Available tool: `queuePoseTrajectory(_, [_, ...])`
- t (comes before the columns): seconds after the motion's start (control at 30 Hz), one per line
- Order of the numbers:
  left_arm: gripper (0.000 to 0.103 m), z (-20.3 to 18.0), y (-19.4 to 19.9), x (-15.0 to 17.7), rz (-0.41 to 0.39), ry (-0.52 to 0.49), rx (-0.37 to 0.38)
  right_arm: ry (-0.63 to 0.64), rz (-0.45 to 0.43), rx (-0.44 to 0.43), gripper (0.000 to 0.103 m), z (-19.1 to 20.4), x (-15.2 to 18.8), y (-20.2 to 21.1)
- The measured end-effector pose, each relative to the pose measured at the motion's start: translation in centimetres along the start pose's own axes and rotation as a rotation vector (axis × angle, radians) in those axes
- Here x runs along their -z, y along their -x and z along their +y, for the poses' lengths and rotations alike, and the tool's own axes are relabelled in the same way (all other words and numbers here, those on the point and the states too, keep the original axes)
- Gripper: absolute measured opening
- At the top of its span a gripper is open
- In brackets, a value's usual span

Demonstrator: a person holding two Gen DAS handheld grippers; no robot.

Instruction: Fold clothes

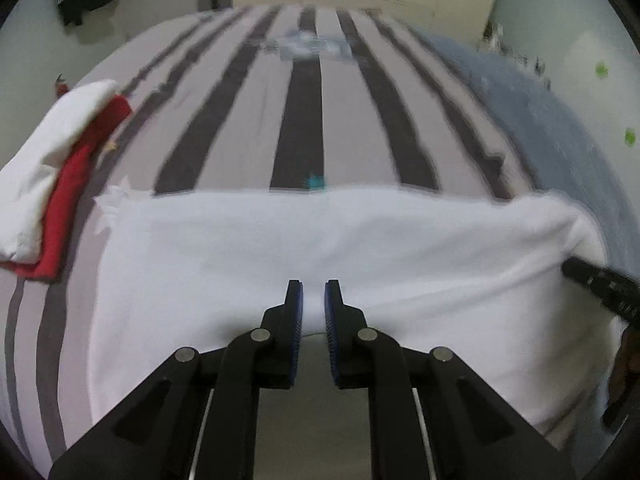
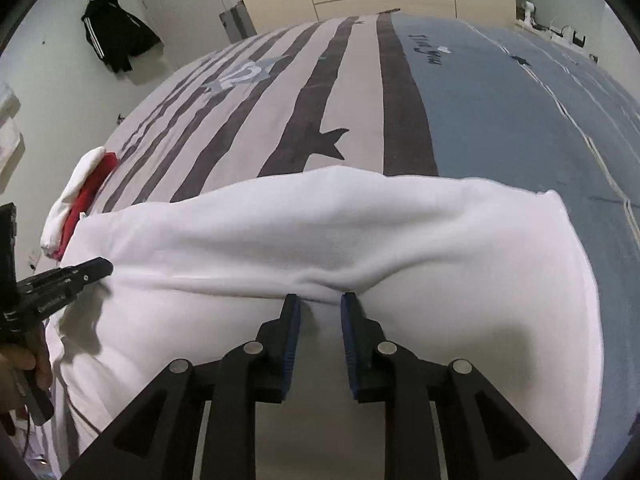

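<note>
A white garment (image 1: 320, 240) lies spread across the near side of the bed, with its far edge folded straight. My left gripper (image 1: 313, 286) hovers low over its near part, jaws slightly apart and nothing pinched between the blue pads. In the right wrist view the same white garment (image 2: 320, 232) shows a ridge that runs to my right gripper (image 2: 320, 300). Its jaws stand a little apart, the pads off the cloth. The left gripper's tip (image 2: 104, 268) rests near the garment's left end, and the right gripper's tip (image 1: 568, 268) shows at the garment's right end.
A folded pile of white and red clothes (image 1: 52, 184) lies on the bed's left edge. The bed cover (image 1: 248, 120) is striped grey and pale, with a blue part (image 2: 500, 120) on the right. A black jacket (image 2: 116, 36) hangs on the far wall. A hand (image 2: 24, 360) holds the left gripper.
</note>
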State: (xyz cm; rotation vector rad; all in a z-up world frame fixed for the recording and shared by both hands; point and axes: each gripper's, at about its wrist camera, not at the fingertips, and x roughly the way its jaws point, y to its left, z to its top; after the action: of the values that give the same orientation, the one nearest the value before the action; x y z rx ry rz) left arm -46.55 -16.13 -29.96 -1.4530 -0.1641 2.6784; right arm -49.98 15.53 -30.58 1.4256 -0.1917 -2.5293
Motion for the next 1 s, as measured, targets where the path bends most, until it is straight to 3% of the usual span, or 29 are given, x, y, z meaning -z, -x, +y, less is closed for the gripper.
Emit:
queuePoseTrajectory(0.17, [0.012, -3.1, 4.5, 1.7, -0.053, -0.016, 0.098, -0.011, -0.059, -0.027, 0.023, 1.6, 0.7, 4.7])
queuePoseTrajectory(0.23, [0.013, -4.8, 6.1, 3.7, -0.059, -0.062, 0.122, 0.001, -0.063, -0.039, 0.023, 2.1, 1.3, 3.9])
queuePoseTrajectory(0.3, [0.014, -6.7, 5.8, 6.7, -0.045, -0.113, 0.137, 0.030, -0.069, -0.045, 0.023, 2.8, 4.0, 4.4])
queuePoseTrajectory(0.43, [0.014, -8.5, 4.2, 9.2, 0.001, -0.185, 0.107, 0.070, -0.012, -0.054, 0.023, 5.4, 8.0, 3.6])
queuePoseTrajectory(0.53, [0.013, -7.9, 1.2, 11.1, 0.056, -0.212, 0.069, 0.127, 0.012, 0.008, 0.023, 5.7, 10.4, 0.9])
queuePoseTrajectory(0.63, [0.013, -7.5, 0.4, 11.1, 0.056, -0.198, 0.076, 0.077, 0.010, -0.002, 0.020, 4.5, 11.7, -0.5])
queuePoseTrajectory(0.8, [0.014, -6.4, 1.1, 9.3, 0.095, -0.097, 0.119, 0.006, 0.034, -0.069, 0.019, 3.4, 11.3, 0.7])
queuePoseTrajectory(0.87, [0.014, -6.4, 2.8, 8.2, 0.048, -0.078, 0.125, -0.005, 0.046, -0.072, 0.020, 3.0, 10.5, 2.0])
queuePoseTrajectory(0.97, [0.024, -6.8, 4.2, 6.5, -0.039, -0.091, 0.114, -0.005, -0.040, -0.037, 0.023, 2.3, 8.5, 4.8])
queuePoseTrajectory(1.0, [0.026, -6.5, 3.8, 6.1, -0.044, -0.077, 0.097, 0.003, -0.070, -0.016, 0.033, 2.0, 8.0, 5.3])
